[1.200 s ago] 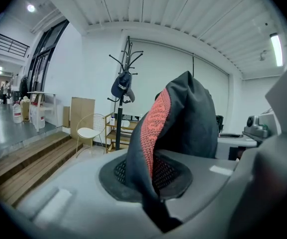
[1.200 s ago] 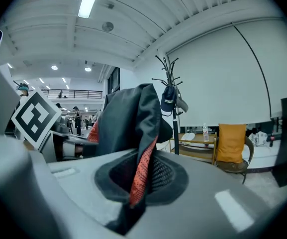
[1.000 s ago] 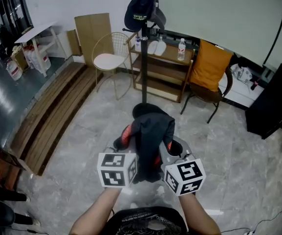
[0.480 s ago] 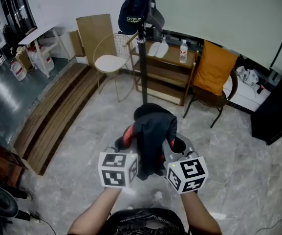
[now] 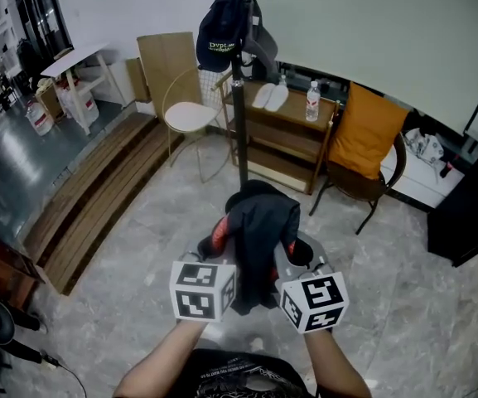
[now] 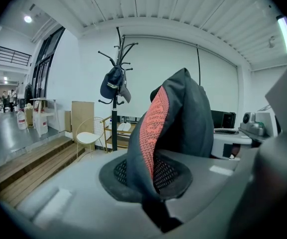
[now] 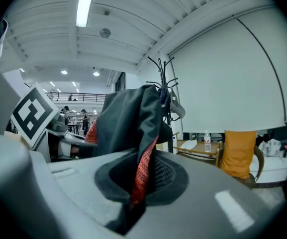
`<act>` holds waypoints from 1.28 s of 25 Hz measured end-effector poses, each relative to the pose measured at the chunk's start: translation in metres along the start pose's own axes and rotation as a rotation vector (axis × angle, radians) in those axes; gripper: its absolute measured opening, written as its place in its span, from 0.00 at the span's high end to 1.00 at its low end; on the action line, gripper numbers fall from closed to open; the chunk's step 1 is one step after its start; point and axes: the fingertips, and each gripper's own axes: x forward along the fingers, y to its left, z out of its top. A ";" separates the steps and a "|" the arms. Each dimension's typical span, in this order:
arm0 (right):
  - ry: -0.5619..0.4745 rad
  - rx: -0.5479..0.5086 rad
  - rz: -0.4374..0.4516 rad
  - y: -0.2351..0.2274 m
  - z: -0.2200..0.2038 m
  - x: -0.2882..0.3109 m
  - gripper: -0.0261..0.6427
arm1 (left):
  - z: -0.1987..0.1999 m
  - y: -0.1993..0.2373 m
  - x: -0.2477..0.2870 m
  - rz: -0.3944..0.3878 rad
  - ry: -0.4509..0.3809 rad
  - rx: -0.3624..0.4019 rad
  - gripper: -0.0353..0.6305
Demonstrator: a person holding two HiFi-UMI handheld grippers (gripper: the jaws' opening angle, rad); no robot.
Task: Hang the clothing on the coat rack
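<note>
A dark garment with a red mesh lining [image 5: 257, 230] hangs bunched between both grippers in the head view. My left gripper [image 5: 215, 247] is shut on the garment [image 6: 175, 118] and my right gripper [image 5: 291, 251] is shut on its other side [image 7: 133, 128]. Straight ahead stands the black coat rack [image 5: 239, 81], its pole rising from the floor beyond the garment. A dark cap [image 5: 219, 36] and a grey cap [image 5: 263, 44] hang from its upper hooks. In the left gripper view the coat rack [image 6: 115, 91] stands left of the garment.
A white wire chair [image 5: 187, 110] stands left of the rack, a wooden shelf unit [image 5: 284, 135] with a bottle [image 5: 311, 100] behind it, and a chair with an orange cushion [image 5: 361, 135] at right. Wooden steps [image 5: 89, 197] run along the left. A black cabinet [image 5: 470, 210] is far right.
The view has tipped up and moved slightly closer to the rack, so its top hooks now show. Both grippers keep their hold on the garment at about the same place.
</note>
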 end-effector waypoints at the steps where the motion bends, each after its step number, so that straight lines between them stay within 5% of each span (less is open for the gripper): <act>1: -0.002 0.000 0.002 -0.003 0.001 0.001 0.93 | 0.002 -0.001 0.002 0.002 0.000 0.001 0.91; 14: -0.003 -0.015 0.010 -0.025 0.006 0.042 0.93 | 0.017 0.016 0.046 -0.004 -0.015 -0.011 0.91; 32: 0.025 -0.031 -0.060 -0.032 0.023 0.169 0.93 | 0.053 0.116 0.127 -0.068 -0.017 -0.039 0.91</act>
